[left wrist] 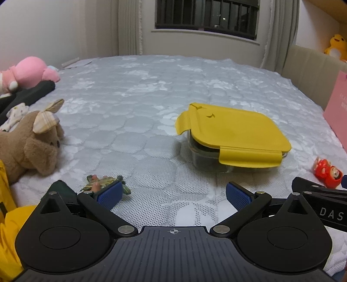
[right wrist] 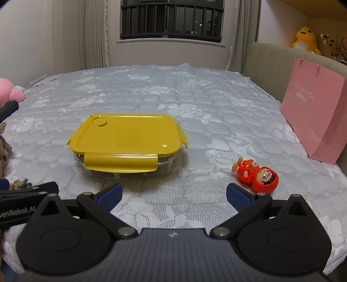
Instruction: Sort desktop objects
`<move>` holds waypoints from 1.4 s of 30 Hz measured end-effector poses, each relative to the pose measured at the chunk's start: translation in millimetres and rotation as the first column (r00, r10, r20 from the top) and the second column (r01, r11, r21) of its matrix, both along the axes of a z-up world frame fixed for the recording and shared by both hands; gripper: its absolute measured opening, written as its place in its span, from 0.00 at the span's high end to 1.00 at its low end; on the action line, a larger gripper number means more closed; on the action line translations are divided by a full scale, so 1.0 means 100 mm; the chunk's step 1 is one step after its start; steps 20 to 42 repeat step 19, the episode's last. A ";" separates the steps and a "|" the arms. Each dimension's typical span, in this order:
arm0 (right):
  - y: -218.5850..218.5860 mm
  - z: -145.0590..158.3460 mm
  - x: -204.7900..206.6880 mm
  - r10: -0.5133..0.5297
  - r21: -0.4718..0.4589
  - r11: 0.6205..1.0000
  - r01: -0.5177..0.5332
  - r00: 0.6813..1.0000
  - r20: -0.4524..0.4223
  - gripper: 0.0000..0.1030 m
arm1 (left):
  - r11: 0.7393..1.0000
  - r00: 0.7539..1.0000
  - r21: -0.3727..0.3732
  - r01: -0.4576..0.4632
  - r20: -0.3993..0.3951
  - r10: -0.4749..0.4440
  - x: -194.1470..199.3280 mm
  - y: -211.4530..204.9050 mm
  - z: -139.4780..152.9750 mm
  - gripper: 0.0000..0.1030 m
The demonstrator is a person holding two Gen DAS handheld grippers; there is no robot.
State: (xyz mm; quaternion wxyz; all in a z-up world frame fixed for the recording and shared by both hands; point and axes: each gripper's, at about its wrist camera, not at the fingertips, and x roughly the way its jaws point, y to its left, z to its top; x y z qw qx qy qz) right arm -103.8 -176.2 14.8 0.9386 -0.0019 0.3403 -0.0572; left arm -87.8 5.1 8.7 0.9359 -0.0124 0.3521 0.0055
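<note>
Blue-padded fingers (left wrist: 109,194) of the left hand-held gripper (left wrist: 173,195) stand wide apart, empty, low over the bed (left wrist: 141,91). Right hand-held gripper (right wrist: 173,194) likewise spread wide, nothing between its fingers, hovering over the quilted grey cover.

Left wrist view:
- Small green-brown toy figure (left wrist: 104,183) lies on the cover just behind the left finger's pad, partly hidden by it; contact cannot be told.
- Glass container (left wrist: 216,160) with yellow lid (left wrist: 234,130) sits ahead and to the right of the left hand-held gripper, well apart. Lid sits on top; front clip flap hangs down over the glass wall, side flap sticks out. Dark contents inside, not identifiable.
- Brown plush dog (left wrist: 32,143) lies far left; pink plush (left wrist: 30,71) beyond it, near the bed edge.
- Red doll (left wrist: 327,171) lies to the right, next to the black body of the other gripper.

Right wrist view:
- Same container (right wrist: 128,167) is ahead and left of the right hand-held gripper, lid (right wrist: 125,134) flat on it.
- Red doll (right wrist: 256,175) lies on its side just beyond the right finger, face towards the camera, apart from the pad.
- Pink paper bag (right wrist: 314,112) stands upright far right against the beige headboard (right wrist: 266,65); yellow plush (right wrist: 305,39) sits above it.
- Barred window (right wrist: 171,19) on the far wall.
</note>
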 end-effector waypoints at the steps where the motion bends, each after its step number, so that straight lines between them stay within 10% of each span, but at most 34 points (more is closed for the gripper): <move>1: 0.00 0.00 0.00 -0.002 0.001 1.000 0.002 1.000 -0.001 0.00 | 1.000 1.000 -0.003 0.001 -0.006 -0.001 0.00 0.00 -0.01 0.00; 42: -0.07 -0.07 0.03 -0.005 0.023 1.000 0.005 0.999 -0.032 0.00 | 1.000 0.999 0.007 0.012 -0.039 -0.012 0.04 -0.05 -0.10 0.00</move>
